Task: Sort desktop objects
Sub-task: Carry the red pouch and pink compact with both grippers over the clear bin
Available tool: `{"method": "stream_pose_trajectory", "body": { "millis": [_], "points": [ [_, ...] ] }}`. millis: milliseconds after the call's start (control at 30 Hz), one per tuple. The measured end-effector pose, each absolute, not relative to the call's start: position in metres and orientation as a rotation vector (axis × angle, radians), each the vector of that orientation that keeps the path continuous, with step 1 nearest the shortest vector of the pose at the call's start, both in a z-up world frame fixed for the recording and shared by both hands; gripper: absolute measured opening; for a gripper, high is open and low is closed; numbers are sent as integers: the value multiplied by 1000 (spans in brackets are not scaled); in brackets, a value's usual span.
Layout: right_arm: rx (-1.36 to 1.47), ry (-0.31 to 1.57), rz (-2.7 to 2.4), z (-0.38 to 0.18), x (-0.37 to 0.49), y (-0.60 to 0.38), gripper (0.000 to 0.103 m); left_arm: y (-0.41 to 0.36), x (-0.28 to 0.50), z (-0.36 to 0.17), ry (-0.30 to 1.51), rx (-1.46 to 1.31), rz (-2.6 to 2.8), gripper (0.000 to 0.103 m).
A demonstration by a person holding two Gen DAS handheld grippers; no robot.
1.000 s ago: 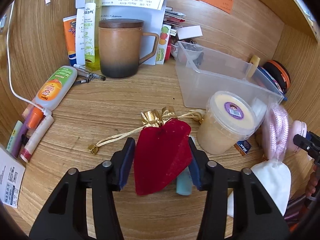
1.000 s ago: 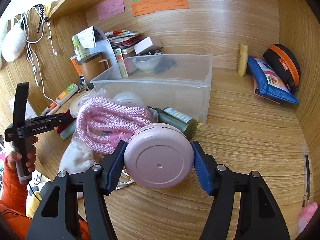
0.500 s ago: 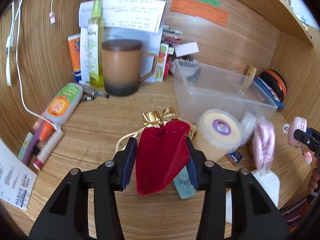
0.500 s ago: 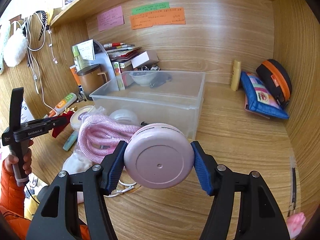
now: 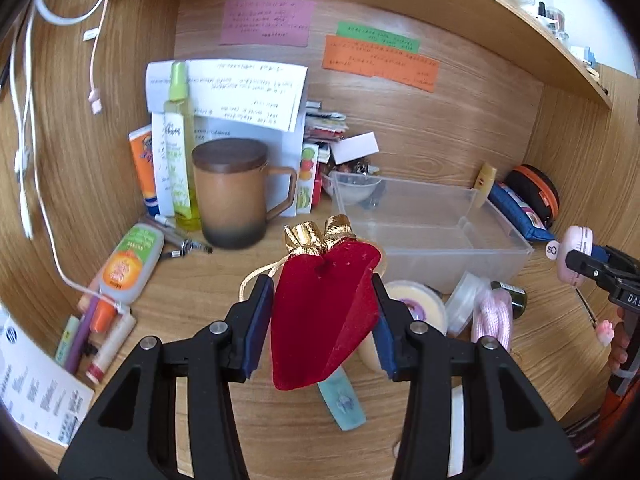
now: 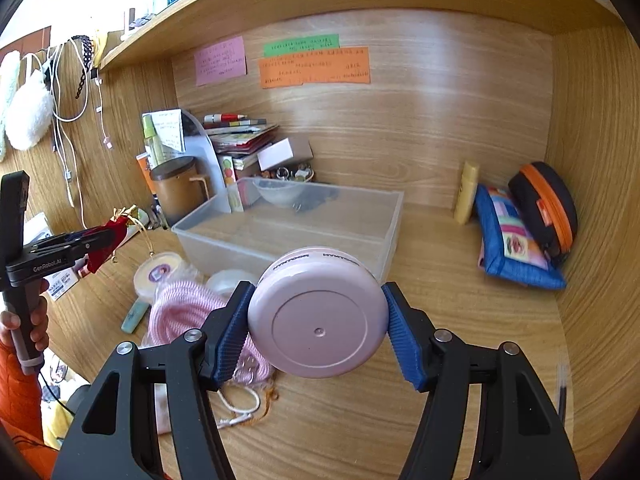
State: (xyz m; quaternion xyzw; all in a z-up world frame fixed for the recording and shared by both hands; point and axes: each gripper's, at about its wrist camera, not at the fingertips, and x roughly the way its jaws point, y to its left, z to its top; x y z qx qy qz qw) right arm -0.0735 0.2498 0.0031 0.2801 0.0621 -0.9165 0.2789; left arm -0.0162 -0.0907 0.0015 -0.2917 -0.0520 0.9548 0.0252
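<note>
My left gripper point(image 5: 322, 316) is shut on a red velvet pouch point(image 5: 324, 312) with a gold top and holds it in the air above the desk. The pouch also shows in the right wrist view point(image 6: 106, 242). My right gripper point(image 6: 318, 324) is shut on a round pink case point(image 6: 318, 316), lifted above the desk in front of a clear plastic bin point(image 6: 288, 236). The pink case shows at the right in the left wrist view point(image 5: 574, 254). The bin point(image 5: 432, 232) stands just behind the pouch.
A brown lidded mug point(image 5: 234, 192), a green spray bottle point(image 5: 178, 148) and papers stand at the back left. A cream tub point(image 5: 416, 312), a pink rope point(image 6: 188, 312) and a teal tube point(image 5: 342, 400) lie on the desk. A blue pouch point(image 6: 512, 244) and an orange-zipped case point(image 6: 546, 208) sit at the right.
Both grippers have risen from the desk with their loads. The red pouch has lifted clear of the surface, and the pink case has lifted away from the pink rope.
</note>
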Motion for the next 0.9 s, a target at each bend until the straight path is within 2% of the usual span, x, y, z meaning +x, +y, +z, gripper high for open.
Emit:
{"method": "stream_pose_trajectory", "body": {
  "millis": [467, 900],
  "points": [
    [715, 200, -2448, 22, -116, 231, 60, -77, -48, 46, -108, -789, 2917, 46],
    [755, 209, -2406, 26, -167, 209, 60, -59, -109, 50, -75, -836, 2826, 46]
  ]
}}
